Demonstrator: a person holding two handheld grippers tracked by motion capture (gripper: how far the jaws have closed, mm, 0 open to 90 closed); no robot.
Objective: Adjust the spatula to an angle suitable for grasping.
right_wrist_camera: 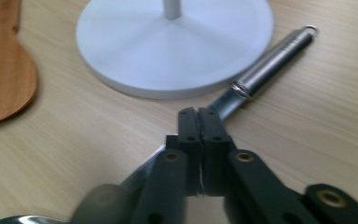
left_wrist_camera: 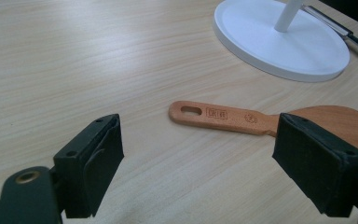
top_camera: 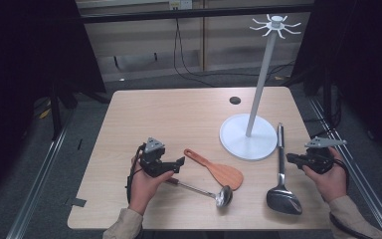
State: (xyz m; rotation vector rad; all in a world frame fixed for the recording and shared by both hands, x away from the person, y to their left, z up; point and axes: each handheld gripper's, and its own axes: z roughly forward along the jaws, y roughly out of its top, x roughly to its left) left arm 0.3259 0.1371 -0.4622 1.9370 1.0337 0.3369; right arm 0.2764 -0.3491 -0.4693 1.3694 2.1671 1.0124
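A wooden spatula point(top_camera: 214, 167) lies mid-table, its handle point(left_wrist_camera: 223, 115) pointing at my left gripper point(top_camera: 174, 166). That gripper point(left_wrist_camera: 200, 129) is wide open just short of the handle's end, low over the table, with nothing in it. A steel ladle point(top_camera: 223, 195) lies near the front edge, its handle running under the left hand. A steel turner point(top_camera: 280, 164) lies right of the white hook stand point(top_camera: 248, 138). My right gripper point(top_camera: 290, 159) is shut and empty; its closed jaws point(right_wrist_camera: 198, 117) hover just over the turner's shaft point(right_wrist_camera: 265, 60).
The stand's round base point(right_wrist_camera: 135, 56) sits at the right of the table; its pole rises to a ring of hooks point(top_camera: 276, 24). A dark hole point(top_camera: 235, 100) marks the far tabletop. Metal rails run along both sides of the table.
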